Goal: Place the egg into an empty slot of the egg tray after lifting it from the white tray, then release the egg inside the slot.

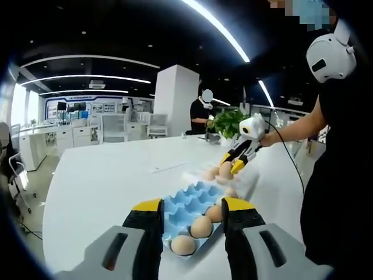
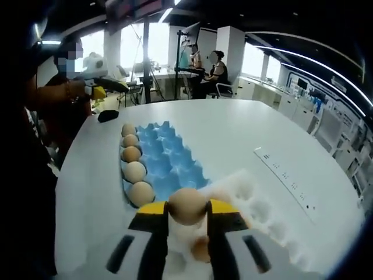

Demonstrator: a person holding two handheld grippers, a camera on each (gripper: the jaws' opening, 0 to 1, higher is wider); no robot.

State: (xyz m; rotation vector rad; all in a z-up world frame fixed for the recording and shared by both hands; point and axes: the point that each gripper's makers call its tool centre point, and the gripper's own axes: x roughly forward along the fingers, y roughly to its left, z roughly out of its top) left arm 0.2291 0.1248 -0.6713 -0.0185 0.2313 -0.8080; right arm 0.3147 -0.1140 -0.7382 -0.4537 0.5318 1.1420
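**Right gripper view: egg lifted, not yet slotted**

Right gripper view has the right gripper (image 2: 187, 211) w/ jaws clamped on an egg (image 2: 186, 205), one yellow tip each side. Egg sits clear above the white tray (image 2: 274, 219), which lies just below and to the view's right; another egg (image 2: 200, 249) rests in that tray under the jaws. So the lift looks done.

Blue egg tray (image 2: 169, 160) lies just beyond the white tray, touching or nearly so. One edge row holds five eggs (image 2: 133, 156); the other slots look empty, so plenty of room. Held egg is near the blue tray's closest end but not over a slot yet, as far as I can judge.

Left gripper view: left gripper (image 1: 192, 217) hangs over the near end of the egg tray (image 1: 187, 205), jaws apart, nothing btwn them. Across the table, the right gripper (image 1: 232, 168) is seen by the white tray (image 1: 247, 182); egg itself hard to pick out there.

Left to do, by my read: carry over an empty slot, lower, let go.
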